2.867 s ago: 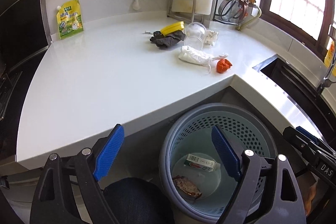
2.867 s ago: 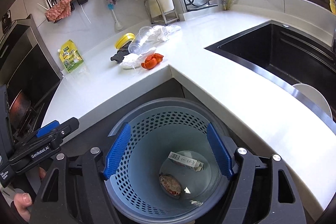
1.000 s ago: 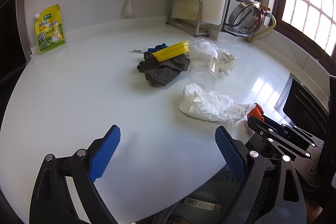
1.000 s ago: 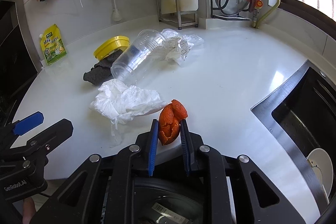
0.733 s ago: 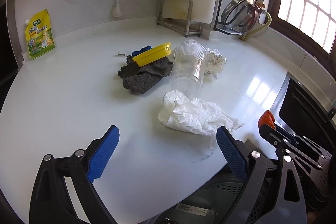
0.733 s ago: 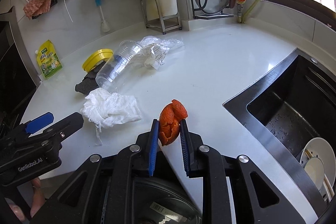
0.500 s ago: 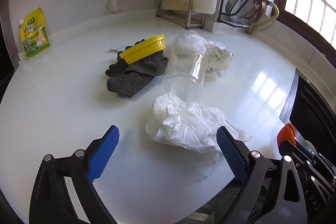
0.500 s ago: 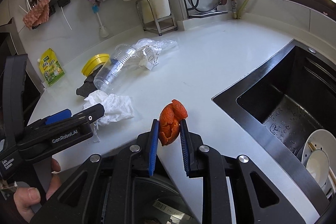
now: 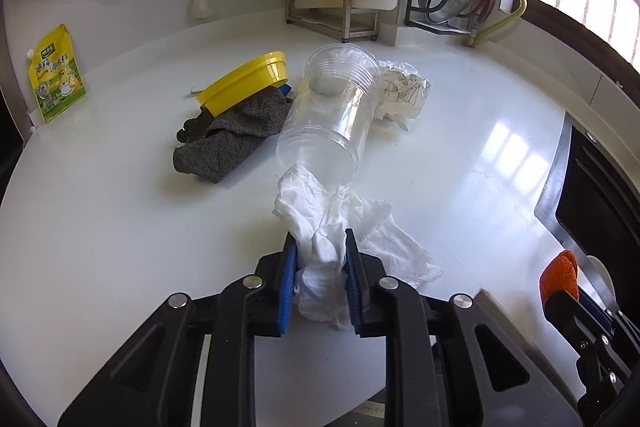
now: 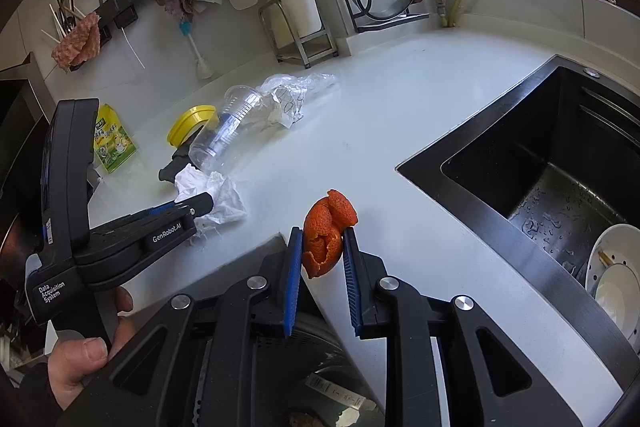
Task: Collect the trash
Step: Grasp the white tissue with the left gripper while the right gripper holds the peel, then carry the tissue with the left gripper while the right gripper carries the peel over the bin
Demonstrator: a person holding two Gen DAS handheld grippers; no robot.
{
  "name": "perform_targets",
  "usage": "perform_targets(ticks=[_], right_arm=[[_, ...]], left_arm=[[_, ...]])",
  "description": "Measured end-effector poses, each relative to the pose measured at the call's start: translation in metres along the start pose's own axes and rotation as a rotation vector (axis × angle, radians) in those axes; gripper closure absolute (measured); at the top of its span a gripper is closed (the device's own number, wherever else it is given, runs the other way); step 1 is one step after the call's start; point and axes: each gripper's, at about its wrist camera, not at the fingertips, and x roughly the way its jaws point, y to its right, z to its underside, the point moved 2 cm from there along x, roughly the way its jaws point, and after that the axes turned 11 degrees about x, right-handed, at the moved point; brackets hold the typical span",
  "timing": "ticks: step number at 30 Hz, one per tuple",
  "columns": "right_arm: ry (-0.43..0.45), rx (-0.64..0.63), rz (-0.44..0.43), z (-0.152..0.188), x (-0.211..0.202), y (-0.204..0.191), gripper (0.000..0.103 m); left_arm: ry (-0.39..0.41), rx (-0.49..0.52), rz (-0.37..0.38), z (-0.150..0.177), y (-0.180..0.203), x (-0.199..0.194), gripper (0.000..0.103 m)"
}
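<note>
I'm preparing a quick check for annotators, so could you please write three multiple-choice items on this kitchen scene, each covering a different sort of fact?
1. Where does the clear plastic cup lie?
A. in the sink
B. on the counter beside the grey cloth
C. in the bin

2. What colour is the lid resting on that cloth?
A. yellow
B. red
C. green

3. What is the left gripper doing?
A. standing open
B. clamping the white tissue
C. holding the orange peel

Answers: B, it lies on its side against the cloth; A, plainly yellow; B, the tissue is pinched between both fingers.

Trash bin [image 10: 320,379] — mostly hidden behind the hand-held gripper bodies.
</note>
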Motion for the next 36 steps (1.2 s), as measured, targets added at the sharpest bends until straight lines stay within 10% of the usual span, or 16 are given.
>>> perform_targets(ticks=[36], right_arm=[[-0.041,-0.033,0.009,0.111,-0.106,-0.022,0.083]], left_arm=[[0.058,0.040,0.012,0.133,-0.002,-0.154,0.089]])
